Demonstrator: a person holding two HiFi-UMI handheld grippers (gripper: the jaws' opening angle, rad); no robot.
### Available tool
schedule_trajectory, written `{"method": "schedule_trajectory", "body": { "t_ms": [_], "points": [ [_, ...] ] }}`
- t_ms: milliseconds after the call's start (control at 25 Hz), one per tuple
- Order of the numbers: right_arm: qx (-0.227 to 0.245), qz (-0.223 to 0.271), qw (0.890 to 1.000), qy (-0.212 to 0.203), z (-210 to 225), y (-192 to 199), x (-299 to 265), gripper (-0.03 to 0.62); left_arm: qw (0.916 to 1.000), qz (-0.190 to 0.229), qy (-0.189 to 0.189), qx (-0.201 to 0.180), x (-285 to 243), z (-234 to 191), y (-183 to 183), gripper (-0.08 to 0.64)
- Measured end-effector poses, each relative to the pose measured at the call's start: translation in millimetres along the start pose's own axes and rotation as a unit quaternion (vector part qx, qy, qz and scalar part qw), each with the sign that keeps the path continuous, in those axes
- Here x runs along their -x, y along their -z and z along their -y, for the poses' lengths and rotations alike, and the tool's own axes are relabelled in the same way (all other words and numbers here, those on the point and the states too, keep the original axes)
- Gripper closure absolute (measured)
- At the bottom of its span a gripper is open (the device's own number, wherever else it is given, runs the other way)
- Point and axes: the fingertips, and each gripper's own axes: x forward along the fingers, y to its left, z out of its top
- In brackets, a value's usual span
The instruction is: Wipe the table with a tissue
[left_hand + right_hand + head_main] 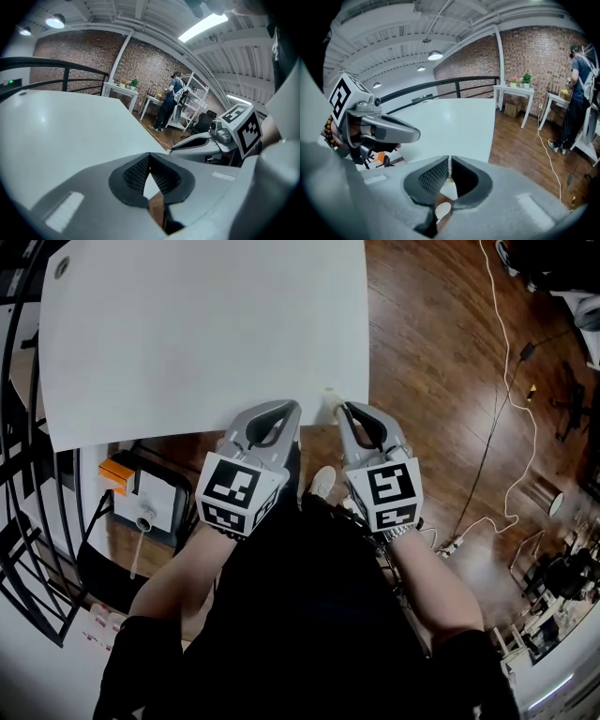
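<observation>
The small pale soft-paper tissue [330, 395] shows only as a crumpled scrap poking out past the tips of the grey right gripper [343, 408], whose jaws look closed on it. In the right gripper view, a cream sliver sits in the slit between the ribbed pads. By its look it is featherlight, limp and easy to tear, so it wants a firm pinch on a bunched part, with enough left beyond the tips to drag flat — too little, and the jaws themselves would scrape.

The scrap lies just ahead of that gripper, at the near edge of the broad white flat-topped desk [187, 334], which stretches away in front of both grippers. Just to its left, the grey left gripper [292, 406] has its jaws closed on nothing — only desk and brown wooden floor [431, 381] show through.
</observation>
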Motion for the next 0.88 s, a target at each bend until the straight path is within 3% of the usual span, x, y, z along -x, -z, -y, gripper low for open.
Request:
{"method": "schedule_trajectory", "body": {
  "t_ms": [880],
  "points": [
    [0.006,-0.040,0.999,0.003,10,10,-32,0.583,0.9998,-0.007,-0.011,0.016,-9,-23,-2,0.545]
  ]
}}
